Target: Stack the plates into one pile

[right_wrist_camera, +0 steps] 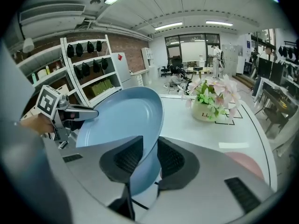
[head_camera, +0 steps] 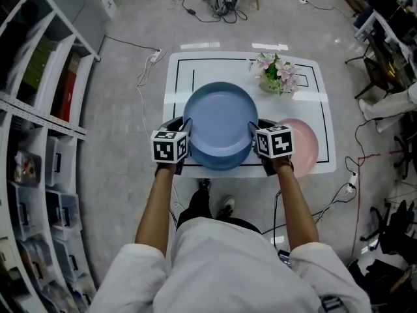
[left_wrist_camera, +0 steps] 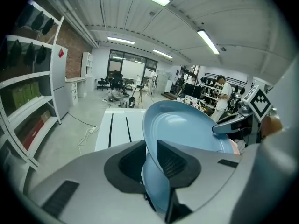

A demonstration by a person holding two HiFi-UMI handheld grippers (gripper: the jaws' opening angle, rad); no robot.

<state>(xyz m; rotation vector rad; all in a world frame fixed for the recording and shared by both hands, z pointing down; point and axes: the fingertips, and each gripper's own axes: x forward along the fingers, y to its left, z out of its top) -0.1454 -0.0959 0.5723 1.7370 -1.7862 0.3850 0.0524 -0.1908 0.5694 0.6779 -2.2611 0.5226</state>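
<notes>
A large blue plate [head_camera: 220, 117] hangs in the air over the white table [head_camera: 179, 70], gripped on both sides. My left gripper [head_camera: 186, 133] is shut on its left rim, and in the left gripper view the rim [left_wrist_camera: 154, 125] stands pinched between the pads of that gripper [left_wrist_camera: 150, 160]. On the opposite rim my right gripper [head_camera: 255, 133] is shut, the blue plate [right_wrist_camera: 126, 118] tilting up between its jaws [right_wrist_camera: 148, 157]. A second blue edge [head_camera: 221, 162] shows just under the near side of the held plate. A pink plate [head_camera: 305, 145] lies on the table at the right.
A pot of pink and white flowers [head_camera: 277, 74] stands at the table's back right, also visible in the right gripper view [right_wrist_camera: 210, 101]. Shelving [head_camera: 39, 109] runs along the left. Cables [head_camera: 146, 70] lie on the floor around the table.
</notes>
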